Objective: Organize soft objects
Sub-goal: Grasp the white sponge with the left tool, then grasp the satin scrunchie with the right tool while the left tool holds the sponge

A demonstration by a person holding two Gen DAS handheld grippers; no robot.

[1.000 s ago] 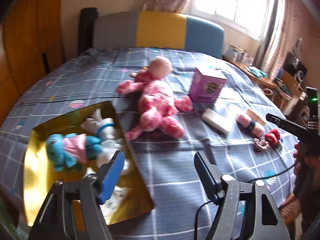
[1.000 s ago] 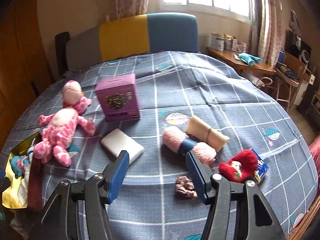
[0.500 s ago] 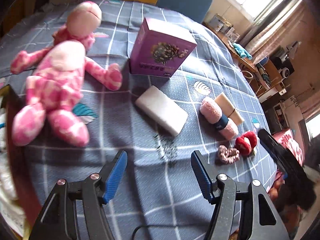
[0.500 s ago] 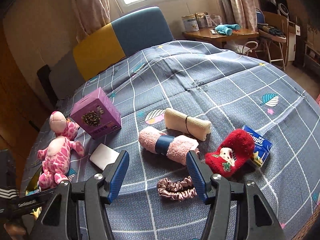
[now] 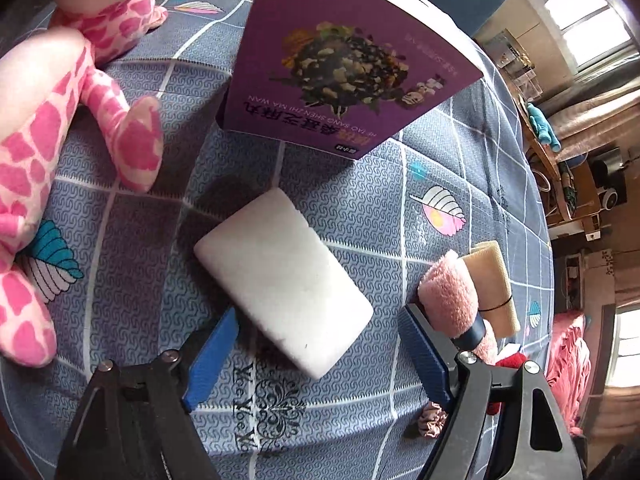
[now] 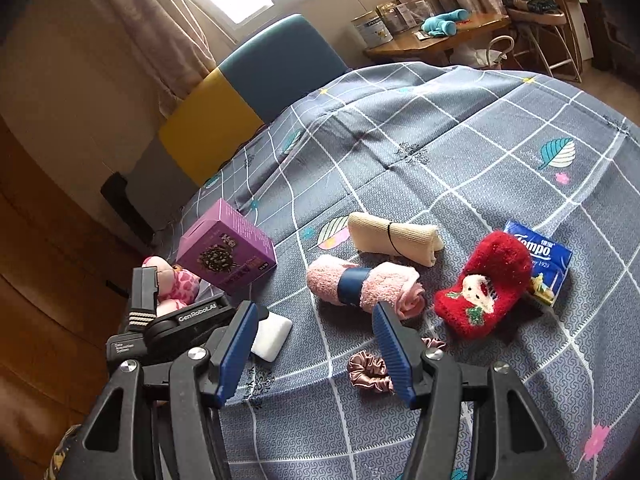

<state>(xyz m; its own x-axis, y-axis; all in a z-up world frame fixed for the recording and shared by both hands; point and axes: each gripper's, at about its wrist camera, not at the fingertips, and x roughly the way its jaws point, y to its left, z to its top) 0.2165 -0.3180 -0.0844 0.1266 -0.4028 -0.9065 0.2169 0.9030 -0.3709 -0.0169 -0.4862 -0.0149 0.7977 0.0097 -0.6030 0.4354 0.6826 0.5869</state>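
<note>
Sponge [image 5: 284,280] just ahead of opening left tongs [image 5: 316,344]

Sponge [image 5: 282,278] lies before the box [image 5: 348,56]; plush [image 5: 48,128] left, towel roll [image 5: 450,294] right.

**Soft things and boxes on the bed — the count**

One white sponge block [image 5: 283,280] lies at the centre of the left wrist view. One pink spotted plush toy [image 5: 60,120] lies at nine o'clock of it, one purple box [image 5: 340,60] at twelve. Two rolled towels — one pink [image 6: 362,286], one cream [image 6: 392,238] — lie at three o'clock. Also one red fuzzy sock [image 6: 486,286], one satin scrunchie [image 6: 368,372] and one blue tissue pack [image 6: 546,256].
</note>
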